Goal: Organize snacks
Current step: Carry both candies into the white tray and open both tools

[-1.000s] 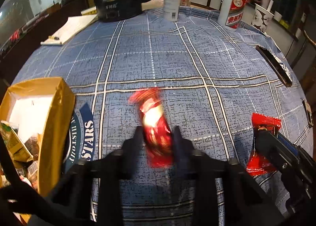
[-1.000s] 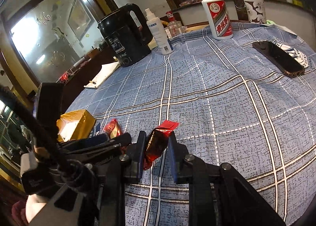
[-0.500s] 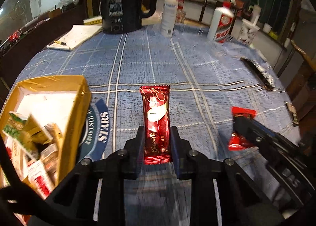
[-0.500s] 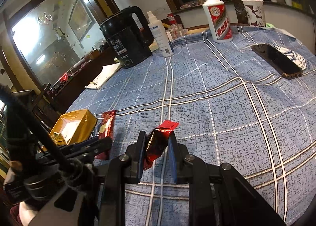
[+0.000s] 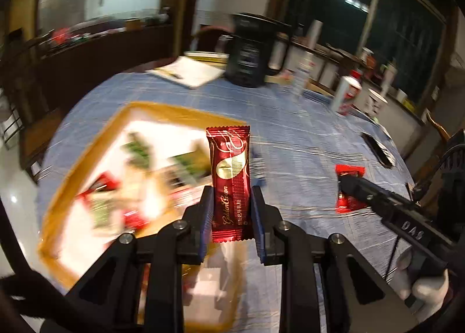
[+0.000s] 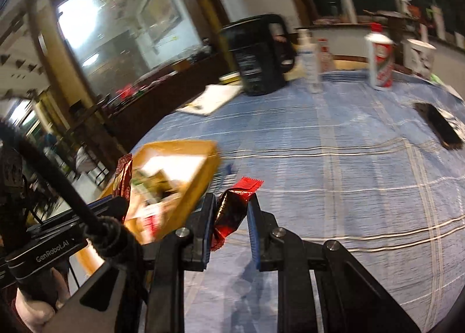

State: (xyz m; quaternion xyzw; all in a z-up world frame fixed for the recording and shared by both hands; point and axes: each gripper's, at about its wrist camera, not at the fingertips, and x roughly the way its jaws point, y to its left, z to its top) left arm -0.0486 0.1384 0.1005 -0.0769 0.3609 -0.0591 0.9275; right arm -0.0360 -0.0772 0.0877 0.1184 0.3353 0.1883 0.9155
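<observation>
My left gripper [image 5: 231,202] is shut on a dark red snack bar [image 5: 230,176] and holds it upright above the gold cardboard box [image 5: 87,141], which holds several snack packets. My right gripper [image 6: 231,214] is shut on a crumpled red snack packet [image 6: 232,208] and holds it above the blue tablecloth, just right of the box [image 6: 200,184]. The right gripper and its packet [image 5: 347,187] also show at the right of the left wrist view. The left gripper's bar [image 6: 124,176] shows at the left of the right wrist view.
At the table's far side stand a black kettle [image 6: 258,57], a white pump bottle [image 6: 309,62], a red-and-white bottle [image 6: 380,60], a paper cup [image 6: 420,54] and a notepad [image 6: 210,99]. A dark phone [image 6: 438,125] lies at the right.
My left gripper has lifted the red bar and swung left, from over the cloth to above the box. My right gripper with its packet has followed left toward the box.
</observation>
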